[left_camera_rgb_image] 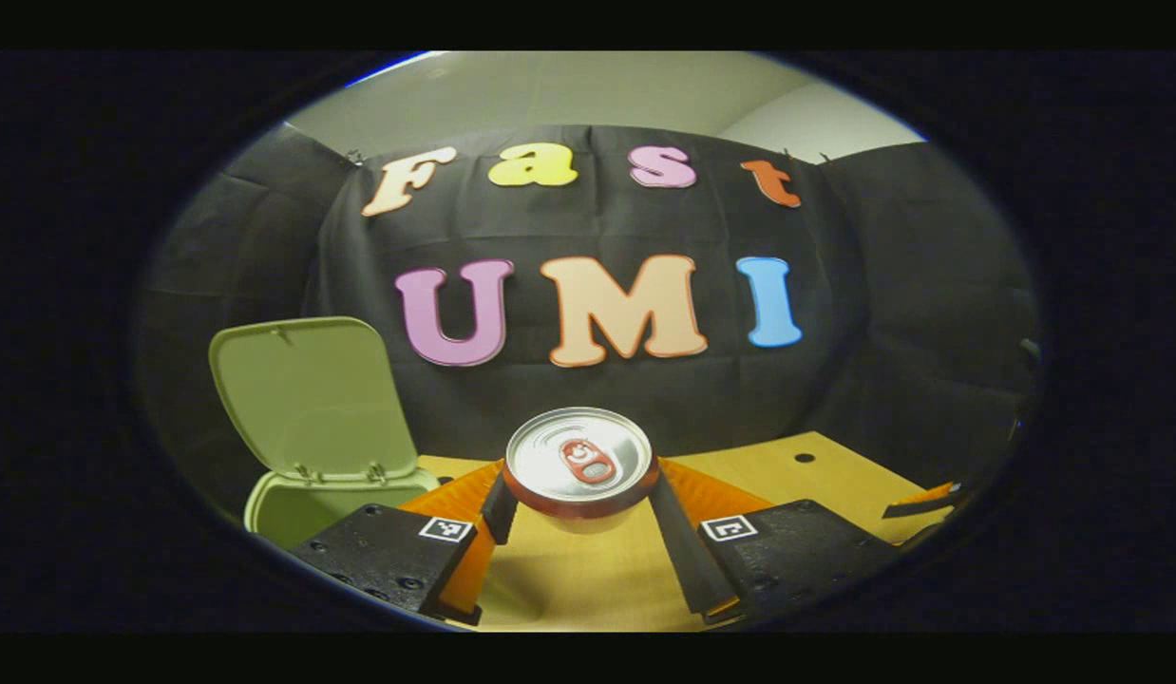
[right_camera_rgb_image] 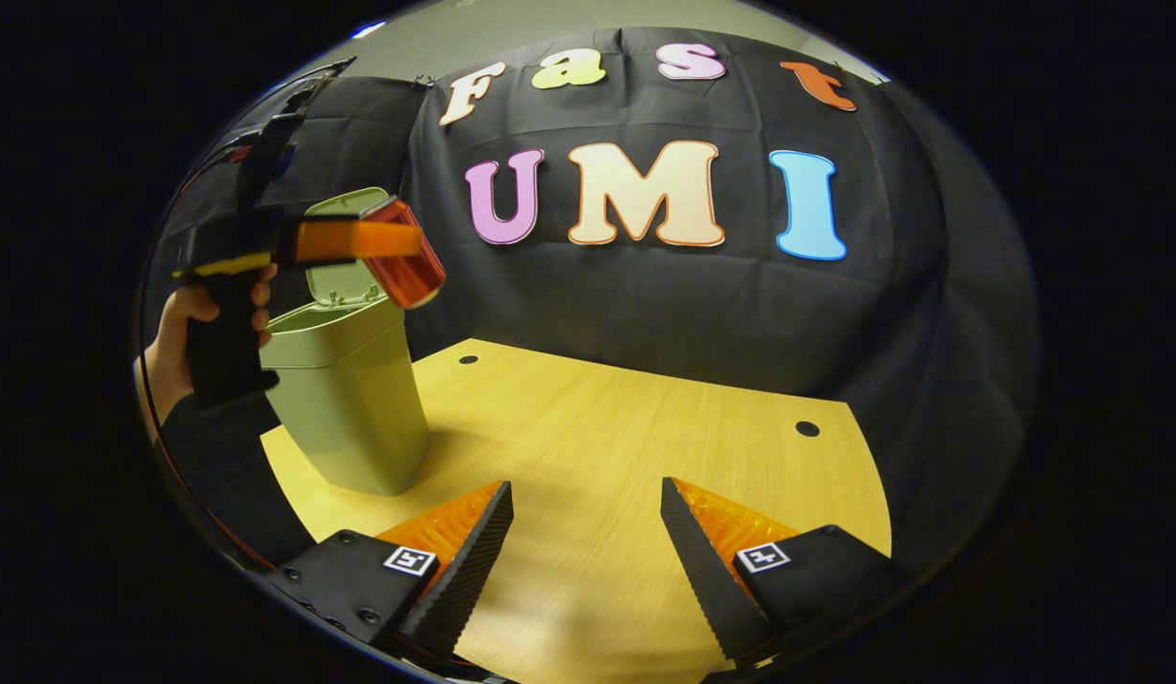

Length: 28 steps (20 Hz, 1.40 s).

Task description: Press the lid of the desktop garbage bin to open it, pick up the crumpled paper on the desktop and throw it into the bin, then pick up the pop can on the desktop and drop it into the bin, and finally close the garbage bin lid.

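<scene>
A red pop can (left_camera_rgb_image: 578, 464) with a silver top is held between the fingers of my left gripper (left_camera_rgb_image: 578, 494), lifted above the wooden table (left_camera_rgb_image: 588, 579). The green garbage bin (left_camera_rgb_image: 308, 499) stands to its left with the lid (left_camera_rgb_image: 308, 394) swung up and open. In the right gripper view, the left gripper (right_camera_rgb_image: 398, 249) carries the can (right_camera_rgb_image: 406, 255) high beside the bin (right_camera_rgb_image: 346, 399), a little right of its opening. My right gripper (right_camera_rgb_image: 586, 532) hovers open over the table, nothing between its fingers.
A person's hand (right_camera_rgb_image: 184, 332) and dark sleeve hold the left gripper at the left. The wooden table (right_camera_rgb_image: 626, 437) has small round holes (right_camera_rgb_image: 806, 428) near its back edge. Black cloth walls close the booth behind and at both sides.
</scene>
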Tool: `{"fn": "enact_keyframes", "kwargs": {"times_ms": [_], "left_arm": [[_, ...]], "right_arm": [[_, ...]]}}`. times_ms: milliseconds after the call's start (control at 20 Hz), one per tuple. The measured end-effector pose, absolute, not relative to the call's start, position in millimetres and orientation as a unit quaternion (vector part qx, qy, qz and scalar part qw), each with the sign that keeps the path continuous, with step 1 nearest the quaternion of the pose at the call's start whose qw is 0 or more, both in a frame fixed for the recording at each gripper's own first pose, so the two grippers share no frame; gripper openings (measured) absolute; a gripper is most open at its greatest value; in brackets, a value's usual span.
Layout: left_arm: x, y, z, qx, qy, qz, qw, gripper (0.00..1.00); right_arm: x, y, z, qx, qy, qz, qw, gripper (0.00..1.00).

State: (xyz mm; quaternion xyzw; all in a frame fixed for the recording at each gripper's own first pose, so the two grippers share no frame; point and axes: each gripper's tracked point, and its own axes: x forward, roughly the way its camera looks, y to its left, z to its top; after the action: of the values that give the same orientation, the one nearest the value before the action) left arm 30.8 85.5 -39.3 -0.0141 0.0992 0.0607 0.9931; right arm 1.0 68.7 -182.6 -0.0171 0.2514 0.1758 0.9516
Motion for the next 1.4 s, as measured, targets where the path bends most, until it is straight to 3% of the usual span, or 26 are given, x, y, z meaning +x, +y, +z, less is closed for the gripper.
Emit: {"fn": "enact_keyframes", "kwargs": {"times_ms": [250,700,950,1250,1400], "left_arm": [[19.9,152.2,-8.6,-0.028,0.070,0.129,0.989,0.72],[-29.7,235.6,-60.1,-0.029,0.123,0.245,0.961,0.76],[-13.8,262.0,-12.8,-0.016,0.074,0.256,0.964,0.92],[28.9,297.6,74.5,0.019,-0.017,0.262,0.965,0.92],[53.2,307.7,77.0,0.011,-0.011,0.256,0.966,0.92]], "right_arm": [[7.0,70.9,-188.3,-0.007,0.257,0.181,0.949,0.99],[14.5,69.5,-202.8,-0.015,0.271,0.179,0.946,0.98],[12.1,66.2,-204.3,-0.022,0.271,0.169,0.947,0.99],[4.5,48.5,-204.6,-0.018,0.267,0.132,0.954,0.98],[1.3,36.4,-207.8,-0.014,0.271,0.107,0.957,0.99]]}}
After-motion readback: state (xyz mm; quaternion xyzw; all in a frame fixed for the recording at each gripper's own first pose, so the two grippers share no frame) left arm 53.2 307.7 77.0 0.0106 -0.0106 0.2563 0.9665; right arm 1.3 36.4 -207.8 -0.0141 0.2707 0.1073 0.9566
